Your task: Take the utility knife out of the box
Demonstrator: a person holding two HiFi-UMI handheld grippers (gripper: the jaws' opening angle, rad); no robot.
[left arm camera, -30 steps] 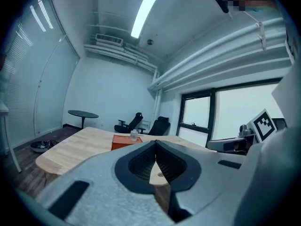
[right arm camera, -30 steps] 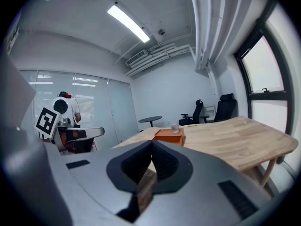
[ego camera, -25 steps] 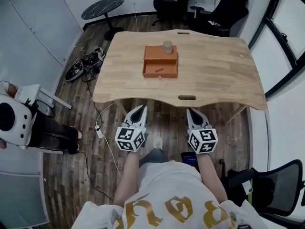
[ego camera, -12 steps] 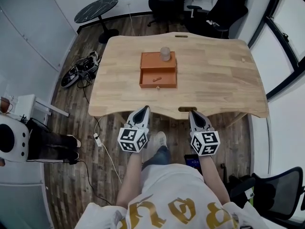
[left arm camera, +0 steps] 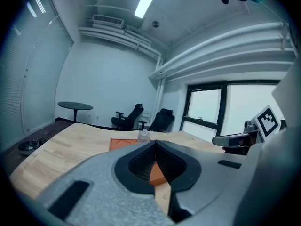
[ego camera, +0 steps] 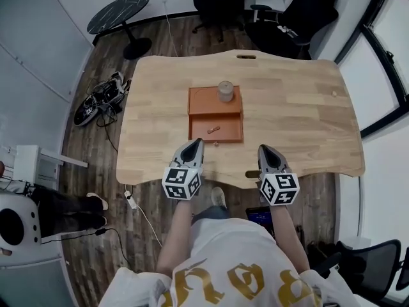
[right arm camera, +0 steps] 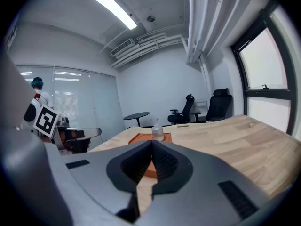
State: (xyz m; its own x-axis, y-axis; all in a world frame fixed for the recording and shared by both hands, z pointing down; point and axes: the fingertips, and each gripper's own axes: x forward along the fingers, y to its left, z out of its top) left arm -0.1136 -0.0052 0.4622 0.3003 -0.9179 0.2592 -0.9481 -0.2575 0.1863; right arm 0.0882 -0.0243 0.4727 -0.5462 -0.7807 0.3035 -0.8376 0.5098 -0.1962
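Claws brought up over the counter [ego camera: 300, 120] edge
Held closed and empty, the left claw [ego camera: 193, 144] and right claw [ego camera: 263, 148] are moved nearer the orange box [ego camera: 215, 102], where the utility knife [ego camera: 213, 130] is left lying.

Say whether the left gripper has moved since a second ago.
Yes. The left gripper has moved forward: it was just short of the near edge of the table, and now its tips lie over that edge.

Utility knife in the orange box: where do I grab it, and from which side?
Likely its mid-body, coming straight down from above: the utility knife lies flat and slightly slanted in the open box, whose walls block a sideways approach.
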